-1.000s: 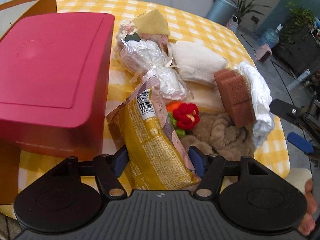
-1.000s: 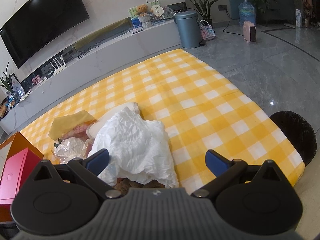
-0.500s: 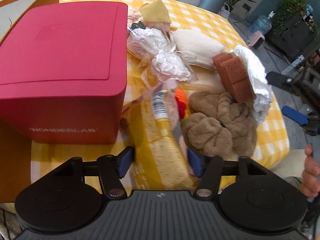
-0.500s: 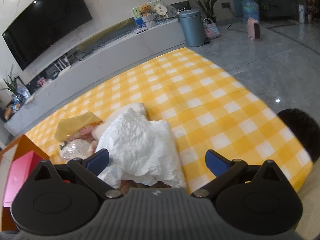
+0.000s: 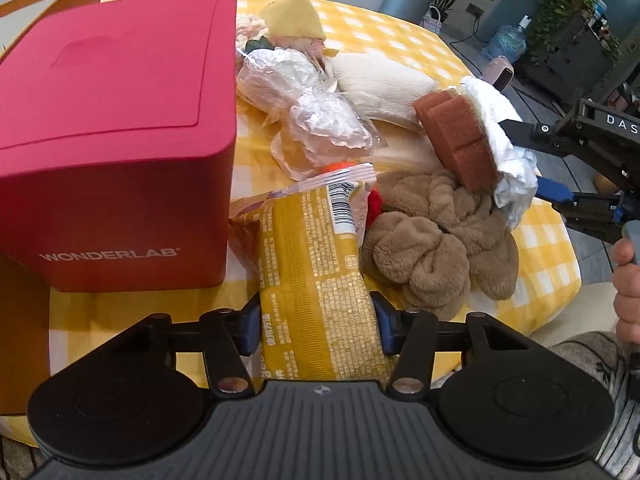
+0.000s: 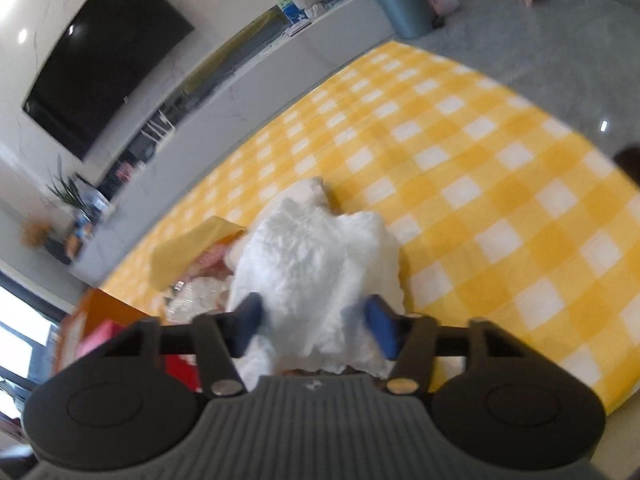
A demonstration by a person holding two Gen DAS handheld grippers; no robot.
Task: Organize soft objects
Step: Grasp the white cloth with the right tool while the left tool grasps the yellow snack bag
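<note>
In the left wrist view, one yellow snack bag [image 5: 320, 280] is pinched at its near end by the left hand-held gripper [image 5: 316, 320], whose jaws have just been closing onto it. One red box [image 5: 116, 152] stands just left of the bag. Two clear-wrapped bundles [image 5: 320, 128], one brown sponge [image 5: 456, 140] and one tan plush cloth [image 5: 432, 248] lie beyond on the yellow checked surface [image 5: 552, 240].

In the right wrist view (blurred), one white crumpled cloth [image 6: 316, 264] sits between the pads of the right hand-held gripper [image 6: 312, 320], angled downward; its jaws have just been closing, and whether they press the cloth cannot be told. One dark television [image 6: 104, 64] hangs on the wall.
</note>
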